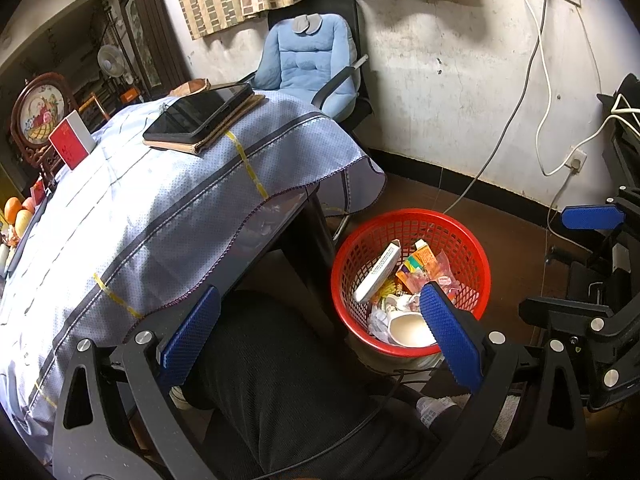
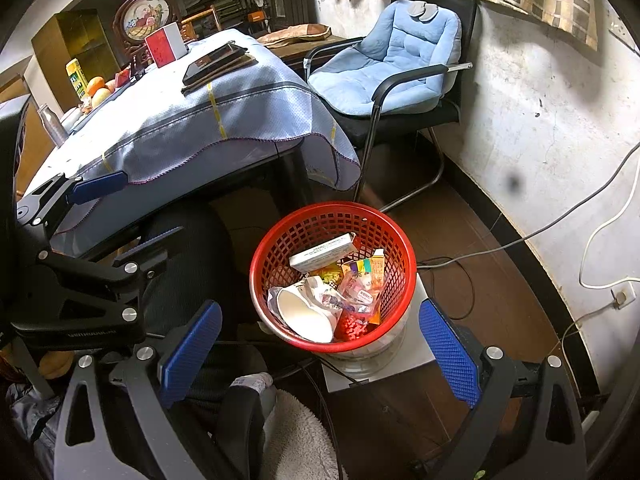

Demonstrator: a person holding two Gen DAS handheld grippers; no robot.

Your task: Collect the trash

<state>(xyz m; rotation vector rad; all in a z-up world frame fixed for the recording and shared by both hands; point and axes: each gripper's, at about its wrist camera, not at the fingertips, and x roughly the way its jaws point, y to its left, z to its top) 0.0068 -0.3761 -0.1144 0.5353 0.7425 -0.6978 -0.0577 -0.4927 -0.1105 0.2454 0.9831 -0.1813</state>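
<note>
A red mesh basket [image 1: 472, 248] [image 2: 320, 220] stands on the floor beside the table, raised on a clear tub. Inside lie a white paper cup [image 2: 306, 316], a long white carton [image 2: 324, 257], crumpled paper and colourful wrappers [image 2: 362, 292]. My left gripper [image 1: 320, 334] is open and empty, above a person's dark trouser leg [image 1: 280, 380], with its right finger over the basket's near rim. My right gripper [image 2: 320, 354] is open and empty too, hovering just before the basket. Each gripper shows at the edge of the other's view.
The table [image 1: 132, 208] carries a blue cloth, a tablet on a notebook [image 1: 200, 114], a red-and-white box [image 1: 72, 142] and fruit [image 1: 16, 212]. A chair with a blue cushion [image 2: 384, 68] stands by the wall. Cables [image 2: 520, 240] trail over the floor; a fleecy slipper [image 2: 296, 436] lies near.
</note>
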